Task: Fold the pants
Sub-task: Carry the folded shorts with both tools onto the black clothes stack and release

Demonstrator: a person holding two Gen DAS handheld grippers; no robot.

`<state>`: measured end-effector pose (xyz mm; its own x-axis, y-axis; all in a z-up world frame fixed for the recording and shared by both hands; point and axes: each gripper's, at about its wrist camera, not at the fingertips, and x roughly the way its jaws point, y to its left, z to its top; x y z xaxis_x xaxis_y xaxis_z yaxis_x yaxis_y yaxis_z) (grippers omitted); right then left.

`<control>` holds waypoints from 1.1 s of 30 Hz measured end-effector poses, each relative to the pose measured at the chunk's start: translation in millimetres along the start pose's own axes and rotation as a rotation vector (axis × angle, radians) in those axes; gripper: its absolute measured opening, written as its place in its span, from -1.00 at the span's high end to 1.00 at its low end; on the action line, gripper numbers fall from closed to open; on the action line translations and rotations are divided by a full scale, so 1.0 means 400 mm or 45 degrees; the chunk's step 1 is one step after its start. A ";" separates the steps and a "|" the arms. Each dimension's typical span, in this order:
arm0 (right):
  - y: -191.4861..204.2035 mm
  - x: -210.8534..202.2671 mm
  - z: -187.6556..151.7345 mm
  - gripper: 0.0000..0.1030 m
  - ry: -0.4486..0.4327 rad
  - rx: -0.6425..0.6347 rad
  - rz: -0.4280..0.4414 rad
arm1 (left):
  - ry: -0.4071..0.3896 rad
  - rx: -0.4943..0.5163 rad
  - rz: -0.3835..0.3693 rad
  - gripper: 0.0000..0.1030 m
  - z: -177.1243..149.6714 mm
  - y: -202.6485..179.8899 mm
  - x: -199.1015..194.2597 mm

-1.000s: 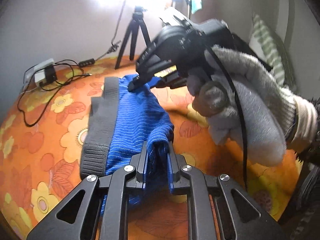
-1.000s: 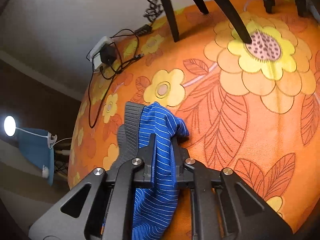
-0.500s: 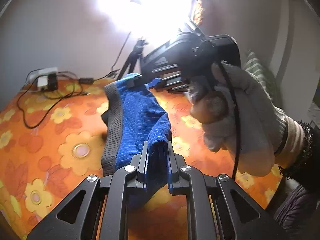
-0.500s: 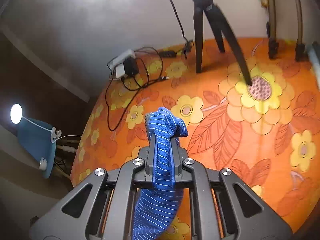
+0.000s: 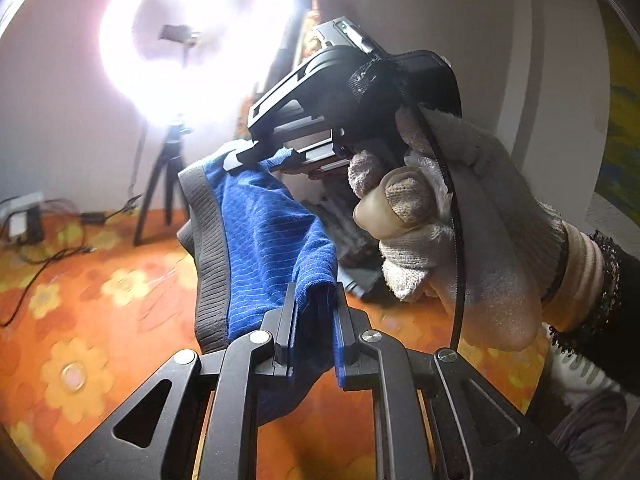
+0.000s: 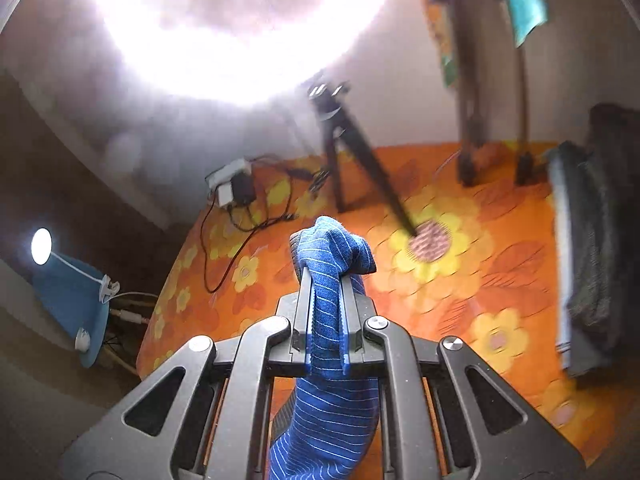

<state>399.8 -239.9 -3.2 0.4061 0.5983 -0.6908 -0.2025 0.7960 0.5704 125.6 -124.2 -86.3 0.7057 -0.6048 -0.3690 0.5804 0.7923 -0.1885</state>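
Note:
The blue striped pants [image 5: 260, 240] with a grey waistband [image 5: 208, 256] hang in the air above the orange flowered surface [image 5: 100, 320]. My left gripper [image 5: 316, 300] is shut on one blue edge of them. My right gripper [image 6: 326, 280] is shut on another part of the pants [image 6: 328, 320], which drape down below it. In the left wrist view the right gripper [image 5: 244, 160], held by a gloved hand [image 5: 460, 220], pinches the top of the fabric, up and beyond the left one.
A ring light on a tripod [image 5: 168, 176] stands at the back of the surface. A power strip with cables [image 6: 236, 188] lies at the back left. A dark folded garment [image 6: 588, 248] lies at the right edge. A blue round side table [image 6: 72, 304] is beyond the left edge.
Both grippers have risen with the pants, lifting them off the orange surface. The views now tilt up toward the ring light.

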 end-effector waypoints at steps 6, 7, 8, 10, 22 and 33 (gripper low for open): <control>-0.096 -0.093 0.072 0.80 -0.070 0.001 -0.034 | -0.019 0.049 -0.072 0.77 0.068 -0.074 0.106; -0.113 -0.107 0.085 0.80 -0.082 0.002 -0.045 | -0.023 0.058 -0.089 0.77 0.079 -0.091 0.128; -0.132 -0.123 0.098 0.80 -0.094 0.002 -0.055 | -0.029 0.070 -0.102 0.77 0.092 -0.106 0.150; -0.169 -0.153 0.121 0.80 -0.112 0.004 -0.072 | -0.038 0.088 -0.122 0.77 0.113 -0.130 0.186; -0.404 -0.302 0.255 0.80 -0.230 0.005 -0.173 | -0.046 0.230 -0.210 0.77 0.210 -0.274 0.449; -0.695 -0.299 0.271 0.80 -0.210 0.109 -0.319 | 0.082 0.235 -0.262 0.77 0.166 -0.330 0.602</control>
<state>504.1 -542.9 -30.9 0.5747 0.3554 -0.7371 -0.0048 0.9022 0.4313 245.9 -380.0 -90.0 0.5416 -0.7403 -0.3983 0.7772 0.6215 -0.0984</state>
